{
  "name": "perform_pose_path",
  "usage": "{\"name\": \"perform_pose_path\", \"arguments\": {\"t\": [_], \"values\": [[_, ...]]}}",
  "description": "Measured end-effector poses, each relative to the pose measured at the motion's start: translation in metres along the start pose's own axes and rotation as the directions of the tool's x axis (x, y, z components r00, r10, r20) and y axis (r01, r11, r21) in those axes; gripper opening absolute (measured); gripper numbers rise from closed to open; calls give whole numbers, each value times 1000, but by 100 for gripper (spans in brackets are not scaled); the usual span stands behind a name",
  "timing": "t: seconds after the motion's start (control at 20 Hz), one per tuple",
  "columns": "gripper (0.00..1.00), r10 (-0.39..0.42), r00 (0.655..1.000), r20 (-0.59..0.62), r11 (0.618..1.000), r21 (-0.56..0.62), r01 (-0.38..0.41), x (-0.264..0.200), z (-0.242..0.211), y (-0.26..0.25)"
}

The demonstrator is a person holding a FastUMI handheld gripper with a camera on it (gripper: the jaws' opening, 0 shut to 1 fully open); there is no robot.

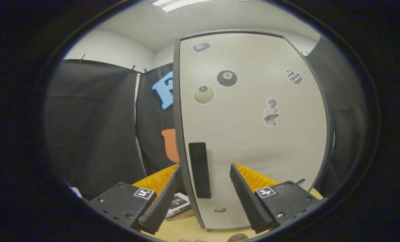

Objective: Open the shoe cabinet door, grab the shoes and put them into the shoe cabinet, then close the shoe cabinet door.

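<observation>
The black cloth wall (pixel 95 127) hung beyond the left finger (pixel 162 198), well behind it. The gripper (pixel 205 169) stood open, its 2 fingers spread wide with nothing pressed between them. The left finger's tip lay just beside the dark free edge of the cabinet door (pixel 253 134), seemingly on the outer side of that edge, though contact could not be told. Between the jaws, a little ahead of the tips, ran the handle (pixel 200 169), a dark flat bar fixed close to the door's left edge. Its long axis stood upright, parallel to that edge, and it faced the gripper broadside. The right finger (pixel 245 198) pointed at the bare pale door panel to the handle's right.

The door itself rose tall ahead of and above the jaws, its long axis also upright, its face turned toward the camera with several stickers (pixel 227 78) well above the fingers. Whether it sat fully shut could not be told. Printed papers (pixel 178 203) lay on the floor below the left finger.

The step in hand looked like the first one, opening the door. The next move likely called for the jaws to advance, straddle the handle or edge, close on it, and then swing it outward along the hinge arc at the right.
</observation>
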State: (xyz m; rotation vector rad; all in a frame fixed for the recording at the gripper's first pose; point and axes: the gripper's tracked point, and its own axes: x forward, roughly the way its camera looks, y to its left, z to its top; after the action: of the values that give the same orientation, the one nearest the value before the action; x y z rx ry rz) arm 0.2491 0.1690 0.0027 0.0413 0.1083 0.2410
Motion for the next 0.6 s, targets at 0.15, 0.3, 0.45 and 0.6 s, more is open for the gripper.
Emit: {"name": "perform_pose_path", "arguments": {"t": [0.15,0.3,0.45,0.6], "values": [[90,-44,998,-44,999,-17,43,19,-10,-1],[67,-70,994,-80,997,23,72,37,-20,-6],[44,-61,995,-78,998,14,63,46,-22,-3],[34,-59,993,-101,998,-36,56,46,-24,-5]]}}
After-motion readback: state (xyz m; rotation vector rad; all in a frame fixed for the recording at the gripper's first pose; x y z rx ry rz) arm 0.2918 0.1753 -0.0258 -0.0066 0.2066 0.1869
